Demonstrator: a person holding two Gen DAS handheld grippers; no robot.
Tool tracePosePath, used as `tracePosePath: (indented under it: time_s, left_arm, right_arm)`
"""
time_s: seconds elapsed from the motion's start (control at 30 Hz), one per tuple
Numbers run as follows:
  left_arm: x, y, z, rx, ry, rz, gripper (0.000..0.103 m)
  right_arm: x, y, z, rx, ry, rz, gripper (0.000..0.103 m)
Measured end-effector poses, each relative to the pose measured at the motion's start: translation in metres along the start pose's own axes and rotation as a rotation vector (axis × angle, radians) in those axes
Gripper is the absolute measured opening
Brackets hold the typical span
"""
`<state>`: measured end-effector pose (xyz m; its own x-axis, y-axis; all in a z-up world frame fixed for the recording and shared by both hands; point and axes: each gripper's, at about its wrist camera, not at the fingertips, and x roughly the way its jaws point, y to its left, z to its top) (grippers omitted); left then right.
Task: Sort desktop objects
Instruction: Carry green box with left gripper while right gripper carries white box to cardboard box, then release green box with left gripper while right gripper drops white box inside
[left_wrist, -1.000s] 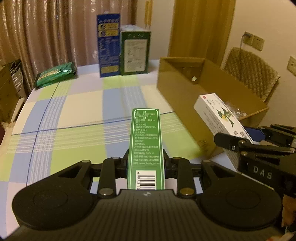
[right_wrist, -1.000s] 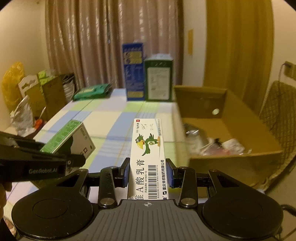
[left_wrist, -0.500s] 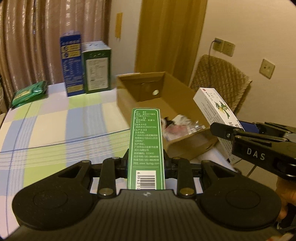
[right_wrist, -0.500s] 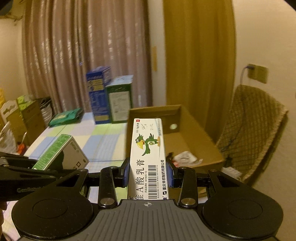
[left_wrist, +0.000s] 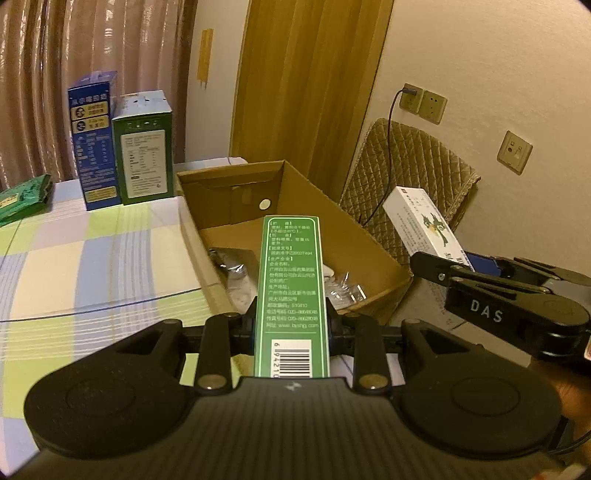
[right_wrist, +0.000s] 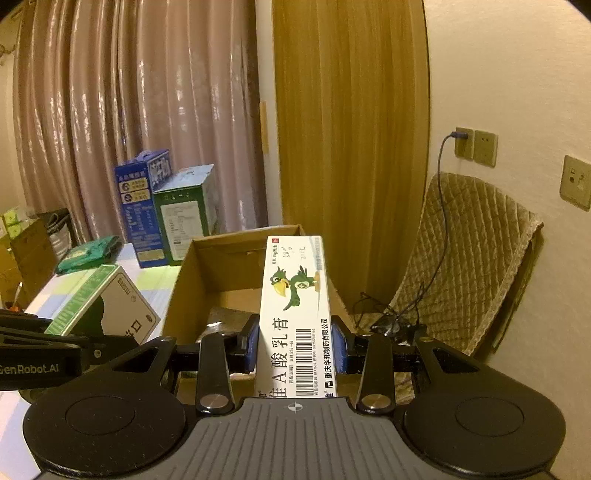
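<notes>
My left gripper (left_wrist: 291, 325) is shut on a long green box (left_wrist: 291, 280) with a barcode, held out over the near side of the open cardboard box (left_wrist: 314, 206). My right gripper (right_wrist: 297, 343) is shut on a white box with a green bird (right_wrist: 295, 314), also pointing at the cardboard box (right_wrist: 207, 266). In the left wrist view the white box (left_wrist: 424, 225) and the right gripper (left_wrist: 480, 291) hang to the right of the carton. The green box (right_wrist: 96, 299) and the left gripper (right_wrist: 48, 354) show at the left of the right wrist view.
A blue carton (left_wrist: 92, 136) and a green carton (left_wrist: 146, 147) stand at the table's far edge, a green packet (left_wrist: 22, 195) left of them. Plastic-wrapped items (left_wrist: 236, 269) lie inside the cardboard box. A quilted chair (right_wrist: 469, 258) with a cable stands right of it.
Both grippers have swung right and risen, from over the checked tablecloth to the cardboard box, each still holding its box. The carton's inside has come into view.
</notes>
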<state>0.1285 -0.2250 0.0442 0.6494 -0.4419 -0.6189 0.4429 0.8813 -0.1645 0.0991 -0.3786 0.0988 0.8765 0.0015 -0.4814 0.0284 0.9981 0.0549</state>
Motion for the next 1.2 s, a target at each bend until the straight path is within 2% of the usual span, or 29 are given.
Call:
tracePosePath:
  time_s: [0.33, 1.2]
  left_arm:
    - [0.035, 0.001, 0.020, -0.018, 0.002, 0.007, 0.025]
    - [0.100, 0.037, 0.051, -0.068, 0.004, 0.021, 0.025]
  right_arm:
    - [0.039, -0.015, 0.013, -0.013, 0.035, 0.017, 0.036]
    - [0.124, -0.009, 0.026, -0.059, 0.093, 0.047, 0.036]
